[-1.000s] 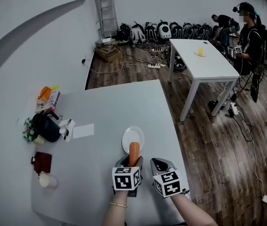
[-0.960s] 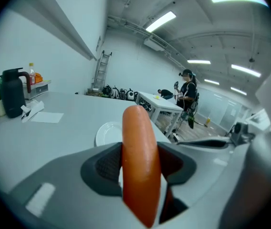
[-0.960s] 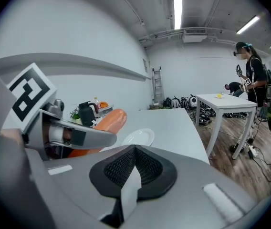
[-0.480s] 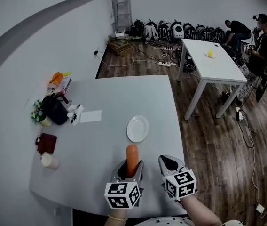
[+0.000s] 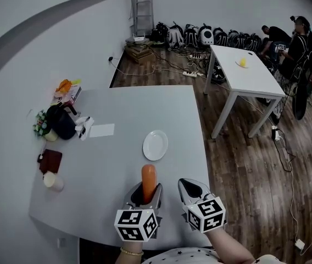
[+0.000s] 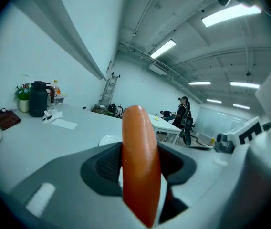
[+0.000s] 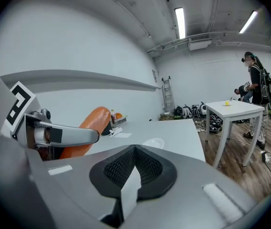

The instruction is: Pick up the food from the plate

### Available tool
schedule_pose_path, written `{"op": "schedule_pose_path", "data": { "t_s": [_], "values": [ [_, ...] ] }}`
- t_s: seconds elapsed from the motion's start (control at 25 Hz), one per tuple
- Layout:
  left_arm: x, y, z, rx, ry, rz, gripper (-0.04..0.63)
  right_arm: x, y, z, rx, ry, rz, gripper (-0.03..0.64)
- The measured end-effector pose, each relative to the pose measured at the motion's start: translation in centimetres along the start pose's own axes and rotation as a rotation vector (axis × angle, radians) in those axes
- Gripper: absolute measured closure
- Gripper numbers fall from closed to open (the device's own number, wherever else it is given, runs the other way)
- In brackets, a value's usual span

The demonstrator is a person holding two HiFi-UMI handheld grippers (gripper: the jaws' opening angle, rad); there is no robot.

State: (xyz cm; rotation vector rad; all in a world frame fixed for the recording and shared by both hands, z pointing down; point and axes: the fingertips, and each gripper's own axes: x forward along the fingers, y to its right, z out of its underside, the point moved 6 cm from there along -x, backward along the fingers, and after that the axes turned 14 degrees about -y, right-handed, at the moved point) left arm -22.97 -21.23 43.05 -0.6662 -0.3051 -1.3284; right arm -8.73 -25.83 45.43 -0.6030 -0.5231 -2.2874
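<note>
An orange sausage (image 5: 148, 180) stands up between the jaws of my left gripper (image 5: 146, 194), which is shut on it above the near part of the grey table (image 5: 117, 114). In the left gripper view the sausage (image 6: 139, 166) fills the middle, with both pads pressed against its sides. The white plate (image 5: 155, 145) lies empty on the table beyond it, small in the left gripper view (image 6: 109, 140). My right gripper (image 5: 189, 190) hangs just to the right, shut with nothing in it (image 7: 134, 168). It sees the sausage (image 7: 85, 128) at its left.
At the table's left edge stand a black kettle (image 5: 61, 124), flowers (image 5: 39, 126), a white cup (image 5: 53, 181), a brown wallet (image 5: 50, 161) and a sheet of paper (image 5: 101, 130). A white table (image 5: 244, 73) stands at the right, with people (image 5: 296, 40), bags and cables behind it.
Both grippers have drawn back from the plate toward the table's near edge, the left one carrying the sausage. The plate now lies clear of the sausage.
</note>
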Motion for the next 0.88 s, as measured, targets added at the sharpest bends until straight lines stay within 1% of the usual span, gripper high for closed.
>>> {"op": "schedule_pose_path", "data": {
  "t_s": [0.2, 0.56, 0.88],
  "values": [
    [-0.1, -0.1, -0.1, -0.014, 0.000, 0.010, 0.387, -0.4, -0.5, -0.1, -0.006, 0.006, 0.003, 0.618],
    [-0.3, -0.1, 0.1, -0.011, 0.001, 0.008, 0.387, -1.5, -1.2, -1.0, -0.018, 0.046, 0.001, 0.618],
    [-0.3, 0.5, -0.3, -0.002, 0.011, 0.017, 0.387, -1.9, -1.0, -1.3, -0.026, 0.055, 0.011, 0.618]
  ]
}}
